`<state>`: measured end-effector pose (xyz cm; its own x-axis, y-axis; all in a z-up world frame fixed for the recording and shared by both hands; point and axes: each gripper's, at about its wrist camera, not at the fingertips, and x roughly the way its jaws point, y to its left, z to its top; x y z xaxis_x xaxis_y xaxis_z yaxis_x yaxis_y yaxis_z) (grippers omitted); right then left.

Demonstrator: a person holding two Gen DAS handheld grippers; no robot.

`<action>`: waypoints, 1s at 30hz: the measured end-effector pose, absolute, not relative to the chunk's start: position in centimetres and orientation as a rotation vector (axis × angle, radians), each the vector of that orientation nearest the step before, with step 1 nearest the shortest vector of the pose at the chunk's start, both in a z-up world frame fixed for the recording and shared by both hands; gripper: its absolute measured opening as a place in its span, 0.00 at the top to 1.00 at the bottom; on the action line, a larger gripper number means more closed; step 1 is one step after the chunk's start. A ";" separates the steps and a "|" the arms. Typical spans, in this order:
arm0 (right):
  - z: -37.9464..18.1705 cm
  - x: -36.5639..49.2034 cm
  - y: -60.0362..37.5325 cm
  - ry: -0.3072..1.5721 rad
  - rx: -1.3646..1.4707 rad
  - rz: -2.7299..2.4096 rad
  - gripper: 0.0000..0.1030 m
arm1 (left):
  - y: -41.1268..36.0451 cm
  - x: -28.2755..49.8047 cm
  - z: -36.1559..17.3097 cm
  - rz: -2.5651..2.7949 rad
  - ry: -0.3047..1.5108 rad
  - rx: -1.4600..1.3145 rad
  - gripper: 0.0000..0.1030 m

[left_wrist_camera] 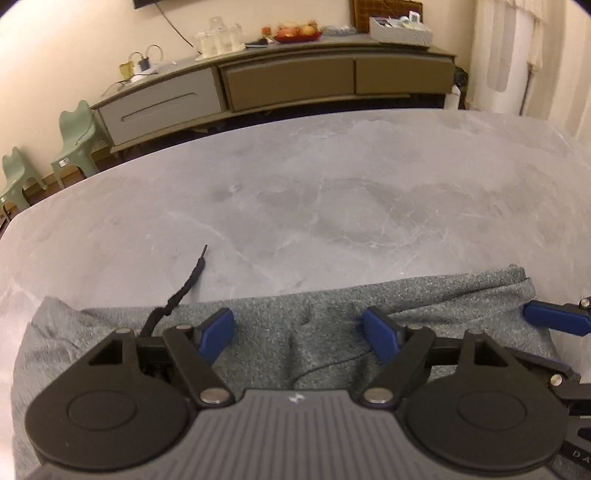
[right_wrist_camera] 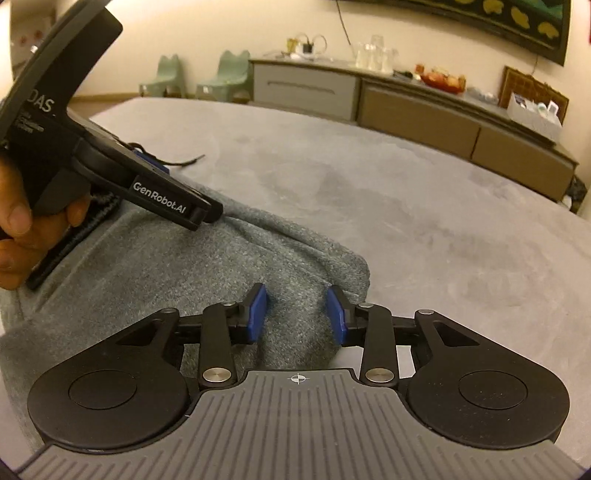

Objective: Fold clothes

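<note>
on table (left_wrist_camera: 332, 192) | grey garment (left_wrist_camera: 295, 325) long axis l-r | drawstring (left_wrist_camera: 184, 288) pts away

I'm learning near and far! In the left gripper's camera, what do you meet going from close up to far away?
Left gripper → grey garment → black drawstring → bare grey table → long sideboard → fruit plate on top.
</note>
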<state>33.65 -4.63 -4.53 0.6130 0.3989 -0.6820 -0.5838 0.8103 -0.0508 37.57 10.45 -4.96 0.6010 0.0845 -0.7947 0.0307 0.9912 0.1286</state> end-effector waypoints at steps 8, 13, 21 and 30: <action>2.1 27.1 -8.6 0.589 -0.133 0.631 0.41 | 20.4 26.2 0.6 0.188 0.780 0.073 0.29; -0.4 21.5 -4.7 0.641 -0.356 0.795 0.42 | 26.3 21.4 -3.5 0.294 0.905 -0.074 0.32; 0.0 26.4 -8.0 0.682 -0.377 0.529 0.41 | 17.9 19.7 -5.2 -0.009 0.924 0.033 0.38; 3.8 24.5 -7.7 0.612 -0.196 0.577 0.42 | 24.1 22.2 -3.6 -0.042 0.840 -0.169 0.38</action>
<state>24.47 -7.66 3.81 0.6678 0.4516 -0.5917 -0.5644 0.8255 -0.0070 22.18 24.14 -3.61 0.6672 -0.1043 -0.7376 -0.0296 0.9857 -0.1661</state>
